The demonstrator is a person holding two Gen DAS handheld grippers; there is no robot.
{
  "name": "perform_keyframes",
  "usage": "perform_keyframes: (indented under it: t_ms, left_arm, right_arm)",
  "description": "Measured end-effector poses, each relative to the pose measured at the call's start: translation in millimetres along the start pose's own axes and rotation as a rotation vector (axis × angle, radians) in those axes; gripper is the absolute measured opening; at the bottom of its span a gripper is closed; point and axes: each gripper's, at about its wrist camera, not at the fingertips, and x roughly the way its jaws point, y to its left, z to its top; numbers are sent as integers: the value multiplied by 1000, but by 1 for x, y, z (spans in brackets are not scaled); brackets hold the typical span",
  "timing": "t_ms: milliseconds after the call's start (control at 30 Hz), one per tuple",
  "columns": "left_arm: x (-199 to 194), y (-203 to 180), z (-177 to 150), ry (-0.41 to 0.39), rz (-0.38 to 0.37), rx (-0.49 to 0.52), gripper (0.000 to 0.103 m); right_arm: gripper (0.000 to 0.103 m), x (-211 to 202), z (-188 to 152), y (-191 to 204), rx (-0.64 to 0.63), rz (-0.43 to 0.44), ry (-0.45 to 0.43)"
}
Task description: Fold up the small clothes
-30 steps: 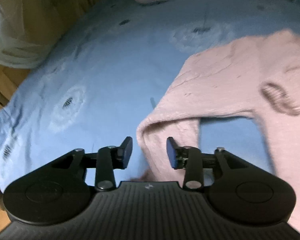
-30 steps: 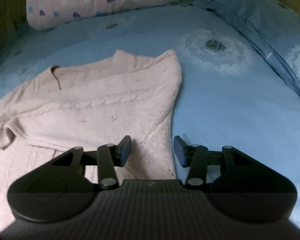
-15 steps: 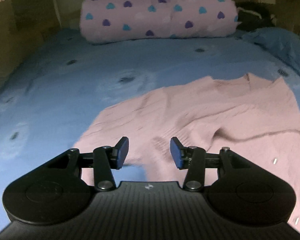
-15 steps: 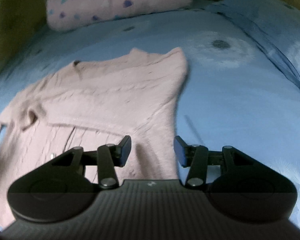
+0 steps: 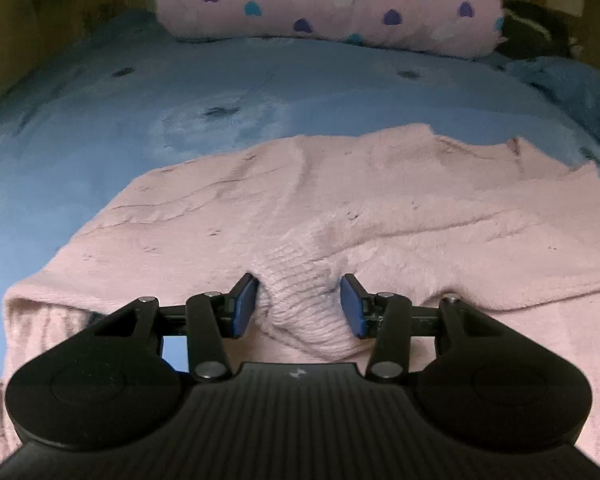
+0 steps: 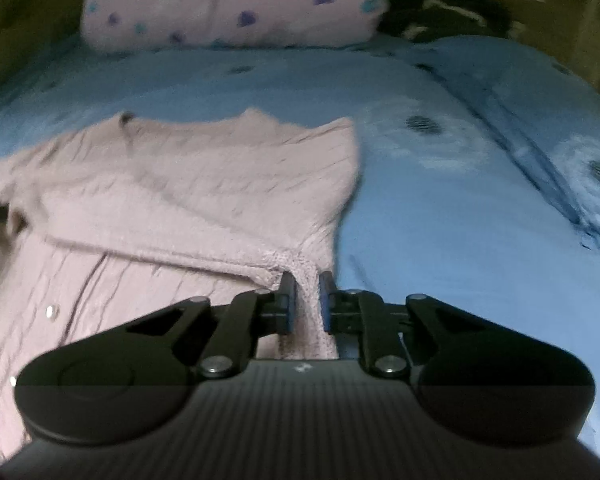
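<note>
Left tool (image 5: 298,306): angled down over the bed, jaws standing about half open; a ribbed sleeve cuff (image 5: 300,300) lies between the blue pads (image 5: 244,306). The left pad touches the knit; whether the right one does I cannot tell.
Right tool (image 6: 304,302): also tilted down toward the bed, jaws narrow and just closed in, pinching a raised ridge of the cardigan's right edge between the pads.
Hands: neither hand shows in either view, only the black tool bodies.
Writing: nothing readable; each tool body carries a small pale mark (image 5: 299,373) at the middle of its front edge, too small to make out.
Cardigan (image 5: 380,208): pink, fuzzy knit, spread flat on the bed, collar end toward the pillow. From the right wrist view small snaps (image 6: 52,312) run along its lower left part.
Cardigan against left tool: the cuff of a sleeve folded across the body sits right at the fingertips, the rest of the garment stretching ahead and to the right.
Cardigan against right tool: the garment lies mostly to the left of the tool; the gripped edge is at the fingertips, with bare bedsheet (image 6: 440,220) just to the right.
Bedsheet: blue with pale dandelion prints.
Pillow (image 5: 332,4): pink with blue and purple hearts, at the head of the bed, well apart from the cardigan.
Dark bundle (image 6: 440,12): beside the pillow on the right, blurred.
</note>
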Motion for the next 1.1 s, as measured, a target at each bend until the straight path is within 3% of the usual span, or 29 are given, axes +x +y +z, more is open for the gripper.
perform_keyframes:
  t_ms: [133,267,400,533,600,667,833,967,1100]
  left_arm:
    - [-7,-11,-2,-24,-2,72,52]
    - [-3,-24,-7,-14,36,191,52]
    - [-11,-24,0,-38,16,252,52]
    - [-18,-20,26,-80,0,281,53]
    - [-14,-19,44,-93,-5,274,53]
    - [-5,-19,63,-94,-18,255,53]
    - [39,-23,109,-80,-73,231,53]
    - [80,-33,132,-68,-92,237,53]
    - [114,-47,149,-36,-158,248,54]
  right_arm:
    - [14,-8,1,-20,71,-21,20]
    - [20,4,-8,-32,40,3,125]
    - [24,-5,-1,-34,40,14,137]
    - [26,-15,16,-37,118,69,89]
    - [41,-11,27,-34,128,90,79]
    - [46,-2,41,-29,118,88,65]
    - [46,32,82,-19,92,100,73]
    - [46,61,108,-11,102,109,81]
    - [46,90,125,-3,78,137,72]
